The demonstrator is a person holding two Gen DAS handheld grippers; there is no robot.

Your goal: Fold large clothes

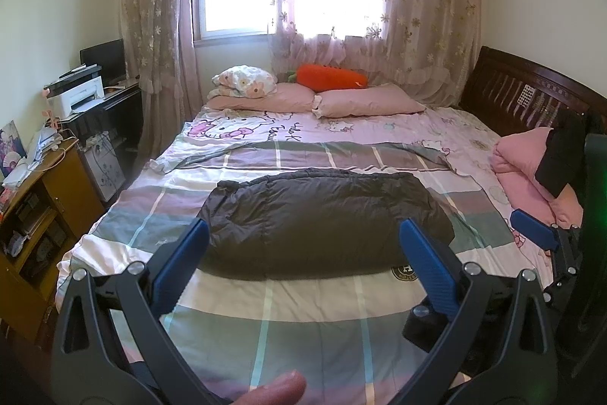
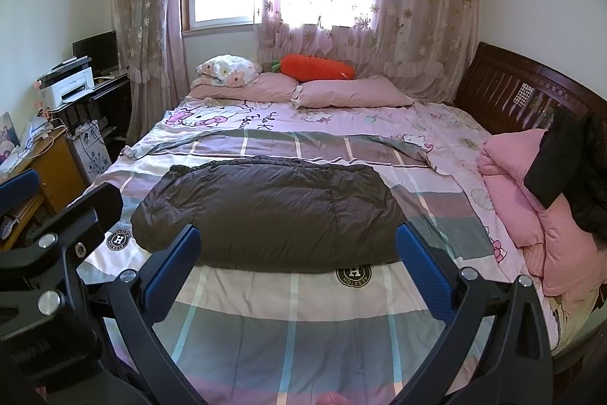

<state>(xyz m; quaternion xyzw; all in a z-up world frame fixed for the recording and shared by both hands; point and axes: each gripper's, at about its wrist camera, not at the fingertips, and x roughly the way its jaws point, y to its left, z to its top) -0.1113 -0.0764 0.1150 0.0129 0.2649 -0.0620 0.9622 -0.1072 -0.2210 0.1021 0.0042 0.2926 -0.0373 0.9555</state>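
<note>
- My left tool (image 1: 303, 245) hangs over the near part of the bed, fingers spread wide, gripping nothing.
- My right tool (image 2: 297, 253) sits level just beside it, equally agape and empty.
- Ahead of both lies the dark puffer coat (image 1: 322, 219) on the plaid quilt (image 1: 296, 329), mid-bed, looking already doubled into a bundle, though I can't make out sleeves or collar.
- Its long axis runs left to right across the bed, the near edge facing me.
- I judge a fold just finished; next I'd bring each tool down onto an end corner to fold again or lift.
</note>
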